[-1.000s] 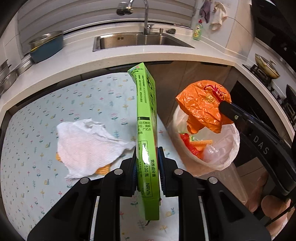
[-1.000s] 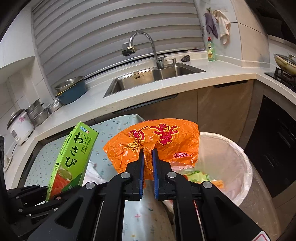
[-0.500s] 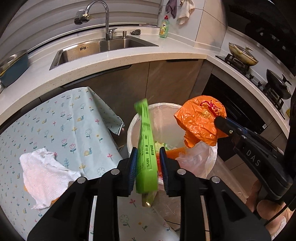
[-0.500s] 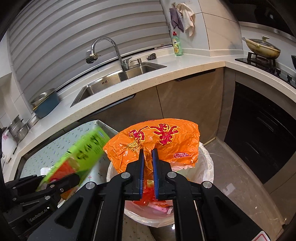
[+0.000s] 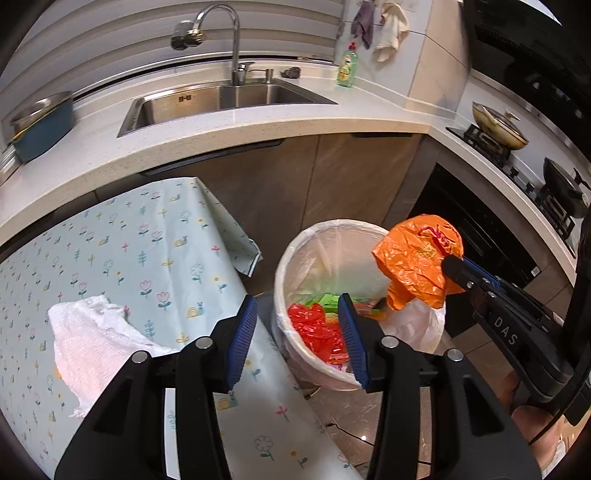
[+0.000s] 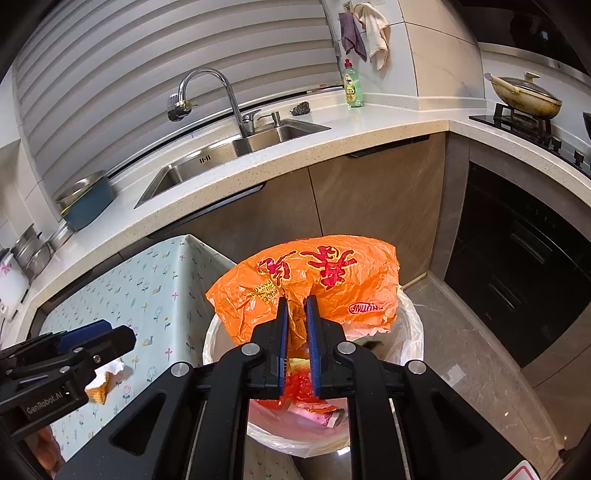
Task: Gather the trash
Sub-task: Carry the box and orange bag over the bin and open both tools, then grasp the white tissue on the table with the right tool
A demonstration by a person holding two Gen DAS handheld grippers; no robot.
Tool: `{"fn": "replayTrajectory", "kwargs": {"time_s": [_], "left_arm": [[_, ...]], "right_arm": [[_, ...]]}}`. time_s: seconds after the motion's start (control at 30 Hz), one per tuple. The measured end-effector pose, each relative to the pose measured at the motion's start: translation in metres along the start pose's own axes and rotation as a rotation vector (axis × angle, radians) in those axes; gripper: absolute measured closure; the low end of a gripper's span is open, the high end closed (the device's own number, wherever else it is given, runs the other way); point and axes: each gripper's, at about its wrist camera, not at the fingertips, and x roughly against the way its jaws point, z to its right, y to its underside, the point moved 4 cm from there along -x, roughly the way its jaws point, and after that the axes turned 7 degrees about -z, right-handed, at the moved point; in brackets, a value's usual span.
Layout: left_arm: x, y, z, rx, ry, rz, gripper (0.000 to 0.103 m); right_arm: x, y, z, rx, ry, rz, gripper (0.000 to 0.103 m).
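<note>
Two grippers: one in each hand, both near the trash bin.
Left gripper [image 5: 297, 332]: its jaws are spread wide and hold nothing. It hangs over the table edge and the near side of the bin. Its blue pads [image 5: 242, 338] show plainly.
Right gripper [image 6: 295, 341]: its jaws are pressed close on the orange plastic bag [image 6: 317, 284] and pinch a fold of it.
Orange plastic bag: crinkly, with red letters on it. It hangs in the air over the far right rim of the bin, not inside it.
Trash bin [image 5: 286, 266]: round and white, with a clear liner bag. It stands on the floor just beside the table, in front of the brown cabinet.
Inside the bin: a green box [image 5: 328, 302] lies near the middle, partly hidden by the left gripper. Red crinkly plastic [image 5: 317, 332] lies next to it. Other bits are too hidden to name.
Table: covered with a pale blue cloth [image 5: 147, 258] with small flowers and snails on it.
On the table: a white paper towel [image 5: 88, 336], all crumpled, lies well to the left of the bin. In the right wrist view something orange-yellow [image 6: 99, 391] peeks out from under it.
Behind: a steel sink [image 5: 221, 99] with a bent tap [image 5: 221, 33] sits in the white counter. A green soap bottle [image 5: 347, 66] stands to the right of the sink. A blue pot [image 5: 40, 125] sits on the counter at the left.
</note>
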Motion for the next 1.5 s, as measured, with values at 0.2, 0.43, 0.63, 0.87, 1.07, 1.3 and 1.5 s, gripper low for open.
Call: {"fn": "replayTrajectory", "kwargs": {"time_s": [0.2,0.43,0.63,0.87,1.07,1.3,1.5], "left_arm": [[0.008,0.005,-0.020,0.055,-0.044,0.026,0.040],[0.020,0.014,-0.049,0.121,-0.085,0.035,0.039],[0.037,0.029,-0.089,0.202,-0.153,0.047,0.029],[0.053,0.054,-0.140,0.287,-0.236,0.047,0.028],[0.059,0.080,-0.188,0.366,-0.294,0.023,0.028],[0.059,0.096,-0.226,0.412,-0.341,0.001,0.028],[0.054,0.106,-0.243,0.431,-0.348,-0.019,0.028]], "right_arm": [[0.001,-0.001,-0.006,-0.002,0.004,0.014,0.073],[0.008,-0.005,-0.023,0.014,-0.018,0.029,0.066],[0.010,0.002,-0.067,0.084,-0.090,0.009,0.066],[-0.003,0.033,-0.139,0.201,-0.186,-0.069,0.066],[-0.020,0.064,-0.197,0.298,-0.247,-0.140,0.066],[-0.045,0.084,-0.240,0.341,-0.283,-0.199,0.066],[-0.071,0.092,-0.258,0.363,-0.284,-0.249,0.066]]}}
